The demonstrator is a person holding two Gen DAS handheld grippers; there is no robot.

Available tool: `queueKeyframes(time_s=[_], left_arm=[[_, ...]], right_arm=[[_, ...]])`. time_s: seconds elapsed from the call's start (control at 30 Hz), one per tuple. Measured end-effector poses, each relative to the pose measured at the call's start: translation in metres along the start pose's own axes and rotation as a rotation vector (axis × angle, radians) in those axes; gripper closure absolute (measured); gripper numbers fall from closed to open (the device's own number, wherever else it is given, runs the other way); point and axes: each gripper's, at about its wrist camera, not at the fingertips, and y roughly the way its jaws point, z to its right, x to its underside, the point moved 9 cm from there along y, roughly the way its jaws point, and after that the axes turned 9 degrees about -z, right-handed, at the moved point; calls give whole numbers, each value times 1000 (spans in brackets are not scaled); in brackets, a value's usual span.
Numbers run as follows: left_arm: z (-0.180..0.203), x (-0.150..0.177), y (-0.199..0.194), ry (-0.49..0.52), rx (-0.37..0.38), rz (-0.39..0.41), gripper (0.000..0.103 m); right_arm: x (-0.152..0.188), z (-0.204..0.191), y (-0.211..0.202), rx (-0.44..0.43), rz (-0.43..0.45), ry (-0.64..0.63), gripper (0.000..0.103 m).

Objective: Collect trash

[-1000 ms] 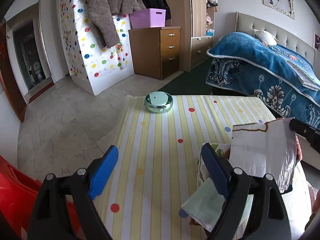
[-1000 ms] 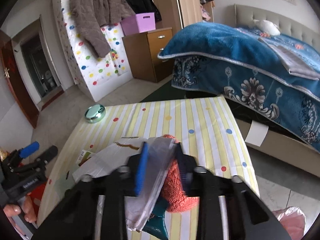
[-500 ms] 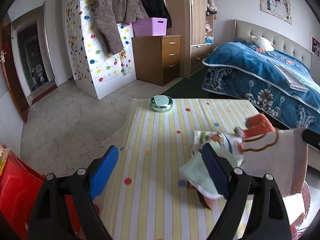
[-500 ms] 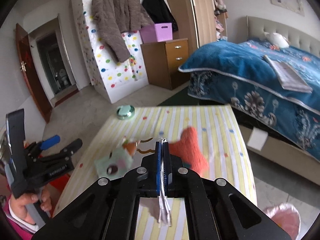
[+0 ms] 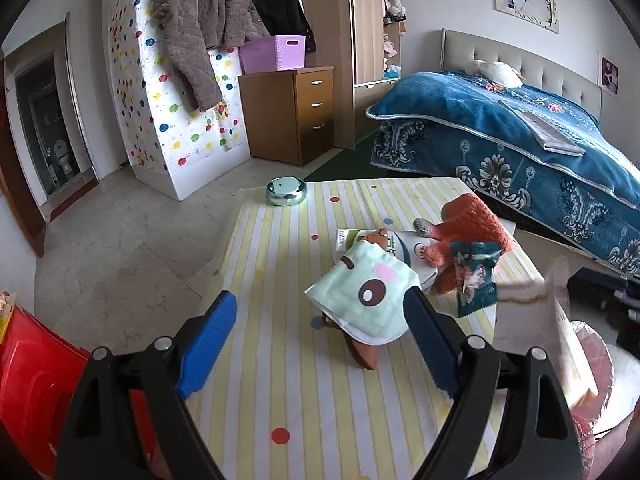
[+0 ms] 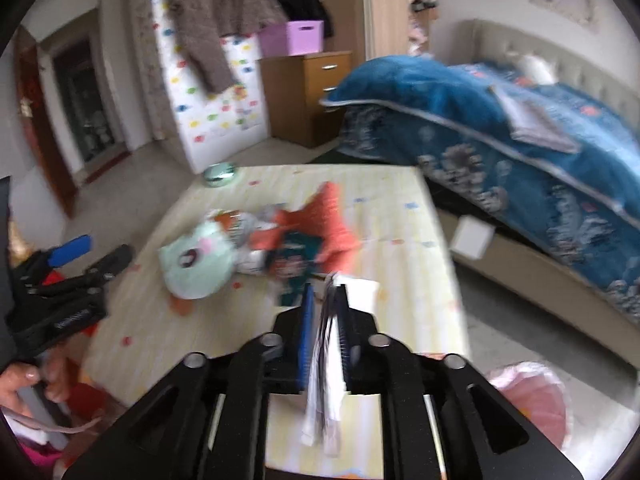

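Note:
My right gripper (image 6: 325, 300) is shut on a flat white plastic wrapper (image 6: 326, 392) and holds it above the table's near right edge; the wrapper also shows blurred in the left wrist view (image 5: 536, 320). My left gripper (image 5: 320, 320) is open and empty over the striped table (image 5: 280, 380). On the table lie a pale green face mask (image 5: 366, 300), a dark green snack wrapper (image 5: 476, 276), an orange knitted cloth (image 5: 476, 220), a printed paper (image 5: 400, 248) and a brown scrap (image 5: 362, 354).
A shiny green round tin (image 5: 286, 191) stands at the table's far edge. A red bin (image 5: 32, 392) is at the left. A pink-lined bag (image 6: 532, 396) sits on the floor at the right. A blue-covered bed (image 5: 520, 136) is beyond.
My right gripper closed on the white wrapper, lifted it off the pile and pulled back to the right. The mask, snack wrapper and orange cloth are uncovered. My left gripper drew back.

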Motion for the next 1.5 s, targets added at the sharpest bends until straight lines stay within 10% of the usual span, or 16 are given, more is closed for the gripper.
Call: queueKeyframes(time_s=[0.13,1.0,1.3,1.5], left_arm=[[-6,1,3,-13,-15,-7,20],[-8,30,34,-20,-15,-92,20],[-10,33,33,-22,8,-93,20],[-5,33,32,-11,35,-90,16]], right_arm=[[3,-2,2,18,12,-40,65],[80,3,66,182,-163,103,36],[83,8,49,146,-122,65,95],[66,14,18,172,-24,48,98]])
